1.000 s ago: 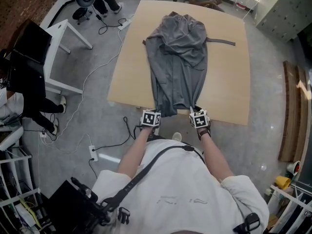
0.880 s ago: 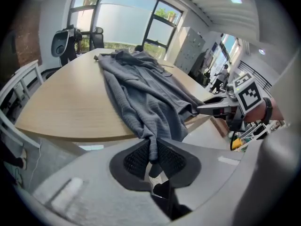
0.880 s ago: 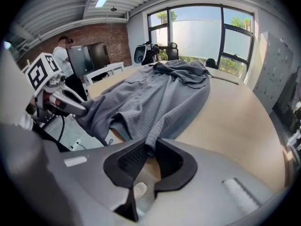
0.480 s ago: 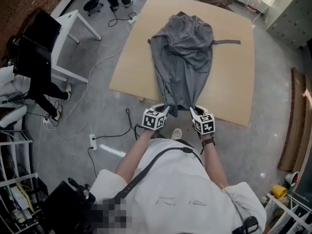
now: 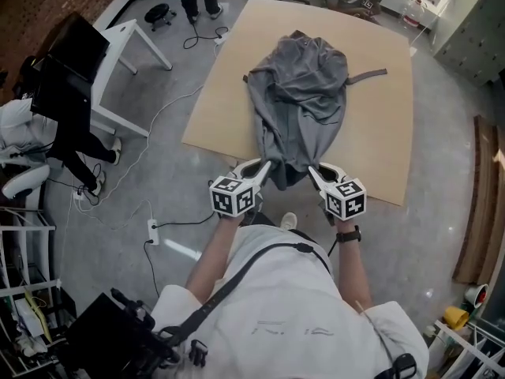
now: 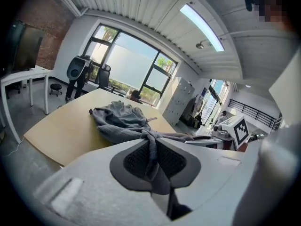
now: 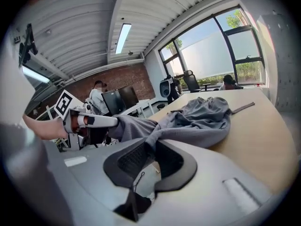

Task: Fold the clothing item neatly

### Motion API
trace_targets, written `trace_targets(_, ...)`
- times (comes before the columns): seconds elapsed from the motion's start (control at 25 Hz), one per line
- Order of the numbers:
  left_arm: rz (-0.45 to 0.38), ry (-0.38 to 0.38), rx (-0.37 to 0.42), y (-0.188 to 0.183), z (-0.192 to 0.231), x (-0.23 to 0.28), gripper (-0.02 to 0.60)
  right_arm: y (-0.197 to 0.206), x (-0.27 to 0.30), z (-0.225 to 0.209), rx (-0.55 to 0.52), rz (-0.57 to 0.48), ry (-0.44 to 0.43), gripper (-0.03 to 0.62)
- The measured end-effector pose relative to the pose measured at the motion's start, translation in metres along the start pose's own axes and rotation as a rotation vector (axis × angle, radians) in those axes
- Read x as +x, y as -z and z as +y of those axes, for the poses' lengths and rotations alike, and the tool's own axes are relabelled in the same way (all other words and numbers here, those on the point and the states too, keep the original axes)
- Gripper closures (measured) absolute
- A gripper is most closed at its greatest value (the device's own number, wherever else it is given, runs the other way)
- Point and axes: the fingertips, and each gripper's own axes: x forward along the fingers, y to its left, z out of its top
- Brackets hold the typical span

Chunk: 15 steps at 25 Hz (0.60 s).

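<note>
A grey garment (image 5: 300,93) lies bunched on the tan wooden table top (image 5: 379,133), heaped high toward the far side. Its near end narrows and hangs past the table's near edge toward the person. The left gripper (image 5: 263,167) has that end's left corner. In the left gripper view its jaws are drawn almost together, with a twisted fold of the grey cloth pinched between the dark ribbed pads (image 6: 137,158). The right gripper (image 5: 313,171) holds the right corner the same way, jaws nearly closed and a fold of cloth clamped between them. The cloth runs taut from each grip back up to the heap. A dark brown strap (image 5: 367,74) pokes out from the garment's right side and lies flat on the wood. The only print in sight is the black-and-white square marker on each gripper's cube (a pattern, not letters).
</note>
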Motion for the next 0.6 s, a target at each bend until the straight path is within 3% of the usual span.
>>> trace_targets(0.36, -0.092, 0.035, 0.033, -0.044, -0.02, -0.034, 0.546, -0.044, -0.049, 0.031, 0.008, -0.16, -0.023, 0.545)
trace_targets(0.6, -0.111, 0.054, 0.013, -0.069, -0.002, -0.023, 0.545, -0.066, -0.03, 0.03, 0.047, -0.191, -0.007, 0.545)
